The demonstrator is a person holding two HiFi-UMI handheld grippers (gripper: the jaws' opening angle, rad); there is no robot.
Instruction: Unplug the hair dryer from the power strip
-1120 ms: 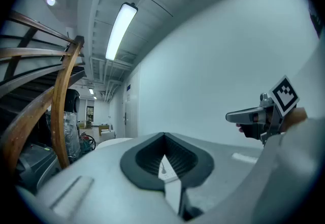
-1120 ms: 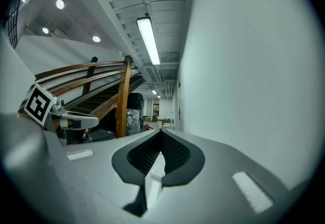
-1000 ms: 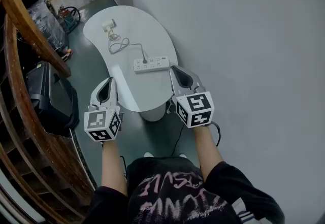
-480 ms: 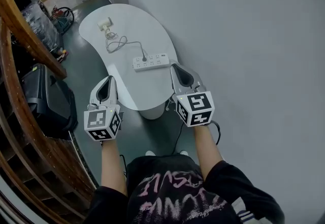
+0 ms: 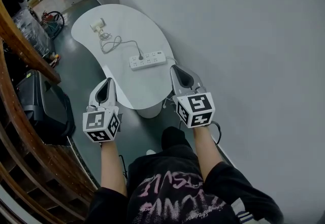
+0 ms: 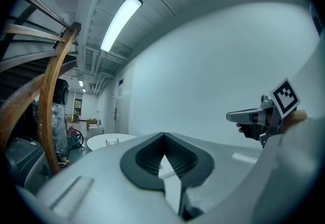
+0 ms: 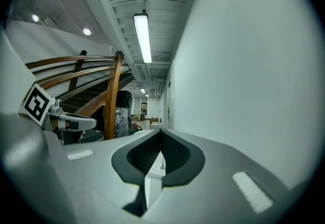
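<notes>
Fingers on both grippers are clenched with nothing between them: the left gripper (image 5: 108,80) and the right gripper (image 5: 173,67) are held level, side by side and well apart, short of the near end of the white table (image 5: 144,25). Neither touches anything.

Just ahead of the right fingers, a little toward the left pair, lies the power strip (image 5: 148,59). The dark plug (image 5: 140,57) sits in it at the end nearer the left fingers' side. From there the cord (image 5: 120,42) loops away to the hair dryer (image 5: 97,25), which rests far beyond both pairs, at the far end of the table. The task looks not yet started: the plug is seated and no grasp has been made.

The main risk is the strip itself. It lies loose on a smooth top, so pulling the plug while the other fingers do not pin the strip would likely drag it along, perhaps off the near edge. Clenched fingers pushed forward would only shove the plug or strip; they must release first. Gripping the thin cord instead of the plug could slip or tug the hair dryer across the table.
</notes>
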